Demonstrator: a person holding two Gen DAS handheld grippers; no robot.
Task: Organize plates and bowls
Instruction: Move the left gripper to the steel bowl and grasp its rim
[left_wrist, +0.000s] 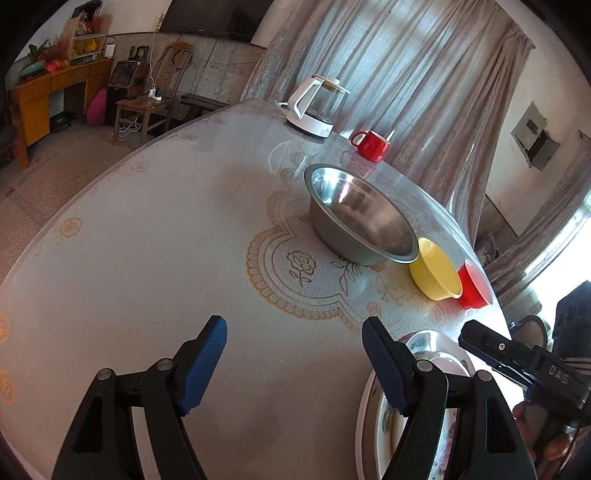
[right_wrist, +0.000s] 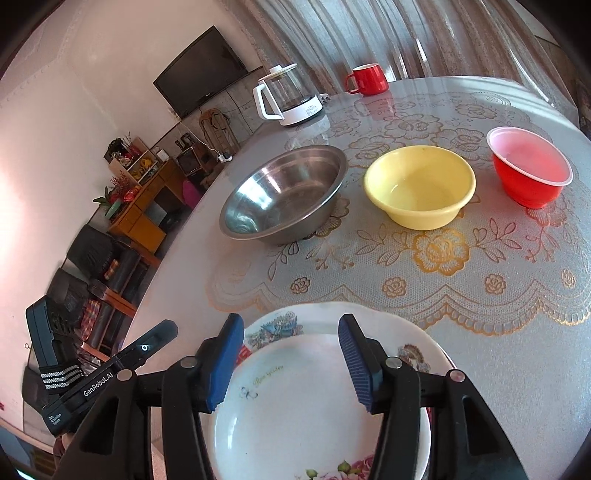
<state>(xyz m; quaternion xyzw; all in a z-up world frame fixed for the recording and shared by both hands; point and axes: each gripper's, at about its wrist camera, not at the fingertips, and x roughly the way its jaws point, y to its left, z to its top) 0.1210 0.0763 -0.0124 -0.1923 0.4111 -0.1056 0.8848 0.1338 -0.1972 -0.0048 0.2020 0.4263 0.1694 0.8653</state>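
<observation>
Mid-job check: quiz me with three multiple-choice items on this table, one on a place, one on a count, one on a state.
1. Which bowl sits between the other two?
A. steel bowl
B. yellow bowl
C. red bowl

2. How many bowls stand in the row beyond the plates?
A. two
B. three
C. four

3. What is between the right gripper's pads?
A. a plate rim, clamped
B. the red mug
C. nothing; the jaws are open

Key: 1 B, the yellow bowl stands between the steel bowl and the red bowl. 2 B, only those three. 3 C, the right gripper hangs open above the stacked plates, its pads clear of them.
</observation>
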